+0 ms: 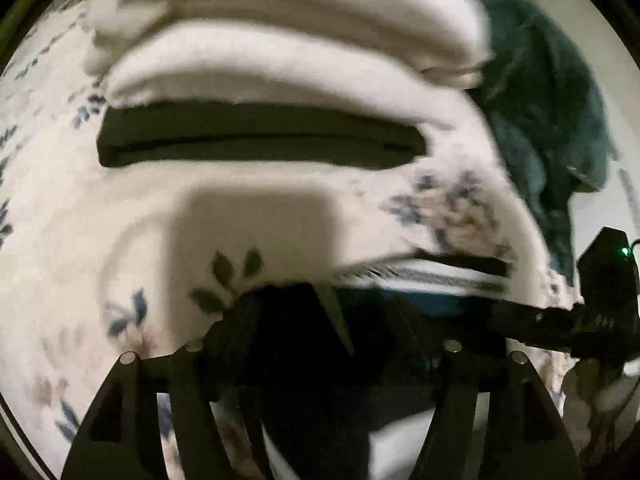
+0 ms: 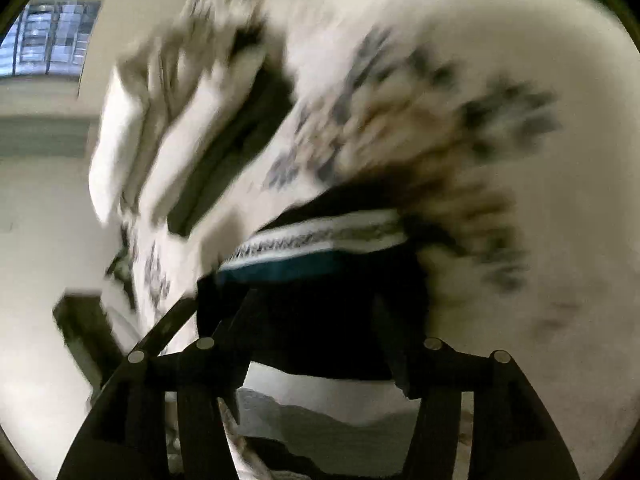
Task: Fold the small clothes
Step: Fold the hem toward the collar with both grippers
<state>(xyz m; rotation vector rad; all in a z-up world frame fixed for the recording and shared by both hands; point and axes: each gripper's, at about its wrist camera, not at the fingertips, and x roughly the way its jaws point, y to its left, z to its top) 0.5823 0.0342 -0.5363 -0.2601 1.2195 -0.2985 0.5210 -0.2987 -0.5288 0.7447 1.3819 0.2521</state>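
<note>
1. Bedsheet was white w/ blue-grey floral & leaf print.
2. Folded stack was white; folded item under it was black.
3. Held garment was black w/ white patterned band & teal stripe.
4. Blanket was dk teal-green.

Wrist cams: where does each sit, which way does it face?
Left wrist: on left gripper, facing along its fingers over a floral sheet to folded clothes; right gripper shows at right.
Right wrist: on right gripper, tilted, blurred, facing the same sheet; own fingers only.
Shared: dark garment with patterned waistband, held by both.
</note>
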